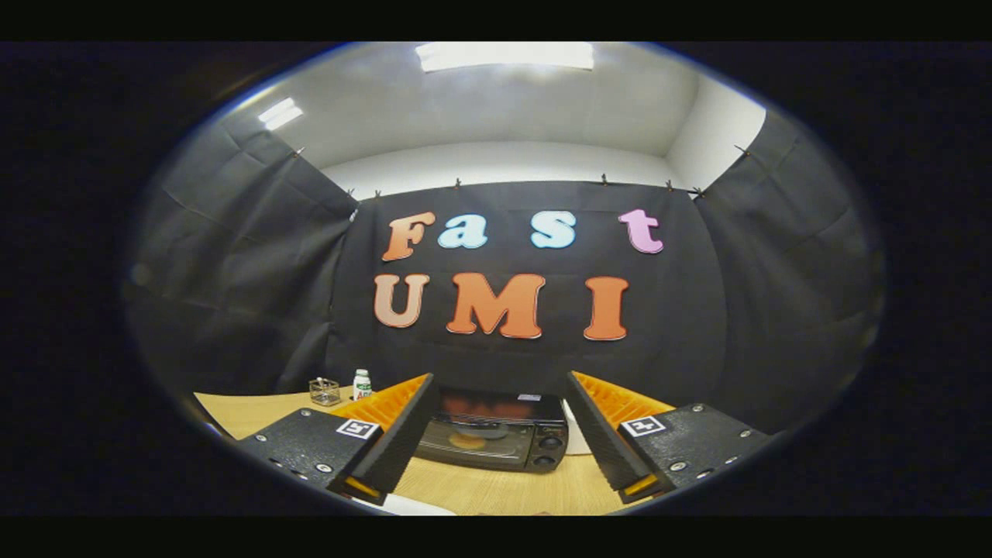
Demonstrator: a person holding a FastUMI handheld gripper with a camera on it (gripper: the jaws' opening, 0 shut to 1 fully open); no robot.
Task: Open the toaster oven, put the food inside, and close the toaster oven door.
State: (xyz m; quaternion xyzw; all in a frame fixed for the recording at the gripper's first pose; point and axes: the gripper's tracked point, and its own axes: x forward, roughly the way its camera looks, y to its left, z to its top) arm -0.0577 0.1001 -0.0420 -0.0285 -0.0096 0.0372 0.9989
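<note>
A black toaster oven (496, 432) stands on the wooden table (480, 484), beyond my fingers and framed by the gap between them. Its glass door is closed, and a round orange-brown piece of food (467, 440) shows through the glass inside. Two knobs (550, 451) sit on its right side. My gripper (500, 395) is open, held back from the oven with nothing between its fingers (403, 430).
A small clear container (325, 391) and a white bottle (362, 384) stand at the back left of the table, near the black cloth wall. A white object (575, 434) sits just right of the oven, partly hidden by my right finger.
</note>
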